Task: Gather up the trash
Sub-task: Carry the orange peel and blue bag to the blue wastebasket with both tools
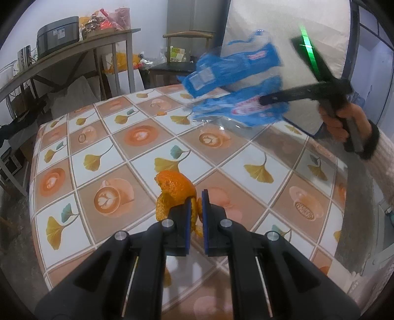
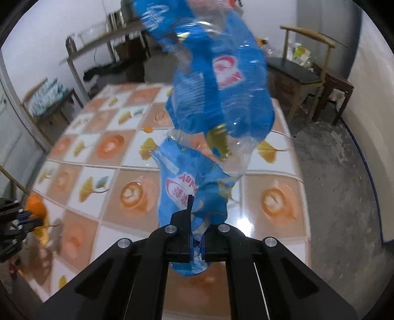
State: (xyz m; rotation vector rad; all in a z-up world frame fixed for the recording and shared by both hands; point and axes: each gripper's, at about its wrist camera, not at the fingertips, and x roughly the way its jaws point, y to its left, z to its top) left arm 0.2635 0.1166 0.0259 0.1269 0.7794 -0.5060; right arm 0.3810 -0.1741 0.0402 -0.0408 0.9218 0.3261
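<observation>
The left gripper point(image 1: 196, 216) pinches orange peel point(image 1: 172, 189). The right gripper point(image 2: 196, 236) pinches a floppy blue wrapper point(image 2: 216, 98) above the table point(image 1: 138, 157). Thinly caught, either piece could slip loose and drop.

A lived-in household room: a tabletop point(image 1: 138, 157) under a glossy oilcloth printed with coffee cups and ginkgo leaves, a wooden armchair with a dark seat point(image 2: 299, 71) by the plain white wall, and a long grey side table point(image 1: 73, 53) crowded with a black kitchen appliance point(image 1: 57, 37) and bagged groceries point(image 1: 108, 21).
</observation>
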